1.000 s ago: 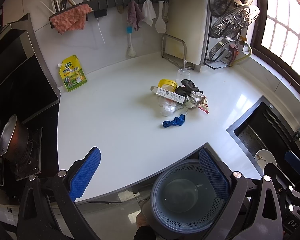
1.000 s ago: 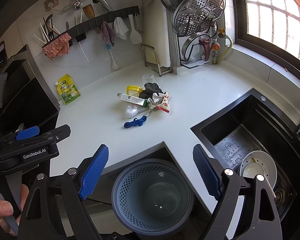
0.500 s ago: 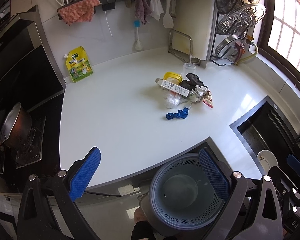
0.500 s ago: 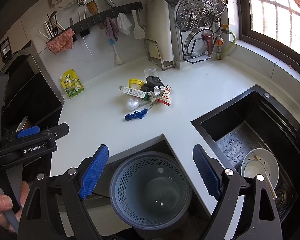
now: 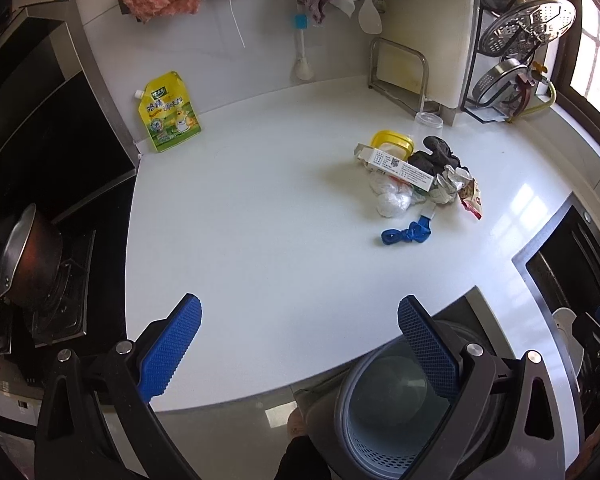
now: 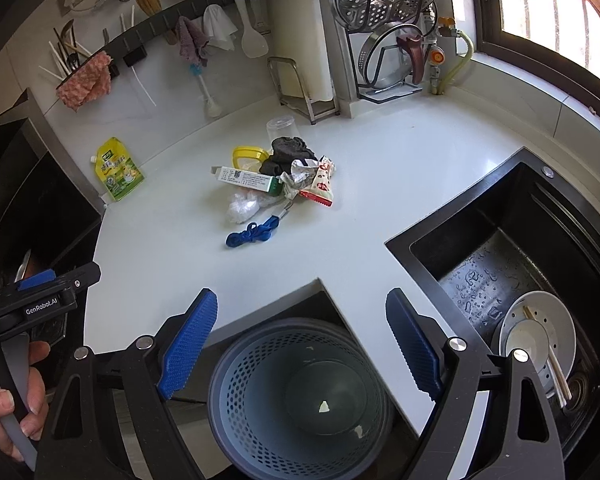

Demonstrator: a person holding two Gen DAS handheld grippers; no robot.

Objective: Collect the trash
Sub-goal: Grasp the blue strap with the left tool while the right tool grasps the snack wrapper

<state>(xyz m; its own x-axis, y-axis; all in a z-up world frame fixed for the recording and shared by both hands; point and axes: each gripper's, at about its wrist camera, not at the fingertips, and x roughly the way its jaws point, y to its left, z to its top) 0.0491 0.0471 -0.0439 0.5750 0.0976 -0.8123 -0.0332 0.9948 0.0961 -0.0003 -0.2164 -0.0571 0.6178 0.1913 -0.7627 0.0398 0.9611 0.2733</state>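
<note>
There is one trash bin (image 6: pixel 296 396) with holes in its side, and one pile of trash (image 6: pixel 276 184) on the worktop (image 6: pixel 180 248). In the pile I count one long white box (image 6: pixel 246 178), one yellow lid (image 6: pixel 250 156), one black rag (image 6: pixel 288 154), one red and white wrapper (image 6: pixel 320 186), one clear bag (image 6: pixel 240 206), one clear cup (image 6: pixel 282 126) and one blue string (image 6: pixel 250 234). There is also one yellow pouch (image 6: pixel 118 168), one sink (image 6: pixel 512 264) and two grippers, the left gripper (image 5: pixel 300 344) and the right gripper (image 6: pixel 300 340).

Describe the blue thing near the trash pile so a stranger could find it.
On the white countertop, find the trash pile in the middle. At its near edge, toward the bin, lies a knotted blue strap. It is the only bright blue piece.
</note>
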